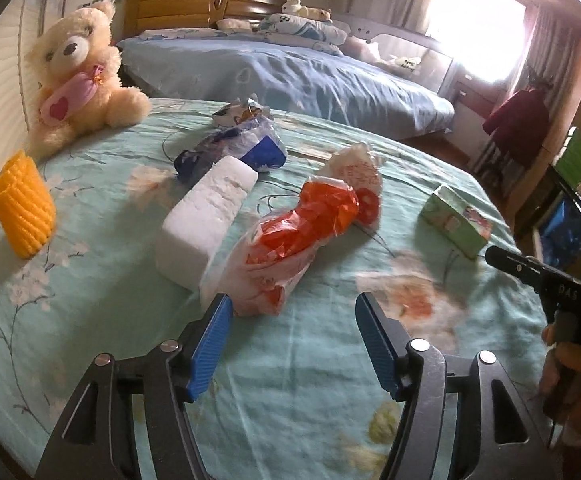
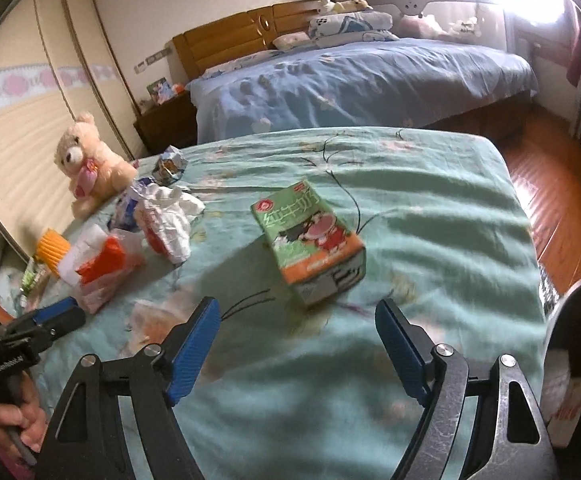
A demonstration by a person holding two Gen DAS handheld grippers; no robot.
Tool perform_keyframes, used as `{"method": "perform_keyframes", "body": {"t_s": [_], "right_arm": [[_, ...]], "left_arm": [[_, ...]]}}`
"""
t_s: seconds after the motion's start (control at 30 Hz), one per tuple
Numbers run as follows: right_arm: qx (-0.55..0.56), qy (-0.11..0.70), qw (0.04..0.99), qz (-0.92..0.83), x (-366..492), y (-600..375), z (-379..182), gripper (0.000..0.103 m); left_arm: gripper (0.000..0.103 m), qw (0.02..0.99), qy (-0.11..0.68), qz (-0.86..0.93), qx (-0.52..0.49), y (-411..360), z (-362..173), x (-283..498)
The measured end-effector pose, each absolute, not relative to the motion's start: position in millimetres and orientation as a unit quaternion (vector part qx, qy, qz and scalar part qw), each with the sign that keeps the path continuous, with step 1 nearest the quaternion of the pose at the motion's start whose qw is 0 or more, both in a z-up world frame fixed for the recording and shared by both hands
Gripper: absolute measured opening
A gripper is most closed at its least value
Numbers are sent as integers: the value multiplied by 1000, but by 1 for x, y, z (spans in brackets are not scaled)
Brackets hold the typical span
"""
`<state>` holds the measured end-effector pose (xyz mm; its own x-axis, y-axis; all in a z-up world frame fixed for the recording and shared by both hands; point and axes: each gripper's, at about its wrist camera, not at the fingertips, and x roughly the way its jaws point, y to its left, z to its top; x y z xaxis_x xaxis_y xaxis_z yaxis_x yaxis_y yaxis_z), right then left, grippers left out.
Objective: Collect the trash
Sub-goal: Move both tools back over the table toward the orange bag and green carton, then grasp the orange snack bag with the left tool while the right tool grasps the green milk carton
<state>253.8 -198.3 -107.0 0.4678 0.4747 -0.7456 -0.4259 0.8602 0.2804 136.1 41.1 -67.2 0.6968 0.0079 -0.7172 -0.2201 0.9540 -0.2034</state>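
Here both tongs gape empty: left tongs near the plastic bag, right tongs before the milk carton.

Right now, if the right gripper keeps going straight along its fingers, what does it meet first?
Most likely the green milk carton, lying on the teal floral bedspread just ahead of the open right gripper. Nothing lies between them, though depth is hard to judge.

Daylight came from the window, blown out to white glare in both views. Rest of room was dim, w/ soft shadows on the bedspread. Slight motion blur; strong fisheye bend and dark corners at edges.
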Motion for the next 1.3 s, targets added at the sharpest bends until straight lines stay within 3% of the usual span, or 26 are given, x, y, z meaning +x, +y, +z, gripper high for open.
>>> {"method": "perform_keyframes", "body": {"t_s": [0.63, 0.67, 0.73, 1.07, 1.2, 1.27, 1.3], "right_arm": [[20, 455, 849, 266, 290, -186, -119, 80], [17, 456, 849, 267, 291, -183, -121, 78], [8, 457, 850, 262, 290, -180, -121, 55], [28, 452, 850, 269, 270, -187, -116, 55], [49, 455, 848, 269, 257, -195, -115, 55], [61, 456, 847, 266, 249, -202, -116, 55], [65, 456, 847, 265, 247, -203, -116, 55]], "left_arm": [[63, 916, 374, 72, -128, 55, -66, 147], [63, 916, 372, 74, -127, 55, -65, 147], [63, 918, 367, 76, -126, 56, -64, 145], [64, 914, 385, 68, -104, 52, -76, 167], [61, 909, 402, 57, -94, 46, -81, 184], [52, 908, 404, 53, -95, 46, -81, 189], [41, 907, 406, 53, -94, 45, -82, 191]]}}
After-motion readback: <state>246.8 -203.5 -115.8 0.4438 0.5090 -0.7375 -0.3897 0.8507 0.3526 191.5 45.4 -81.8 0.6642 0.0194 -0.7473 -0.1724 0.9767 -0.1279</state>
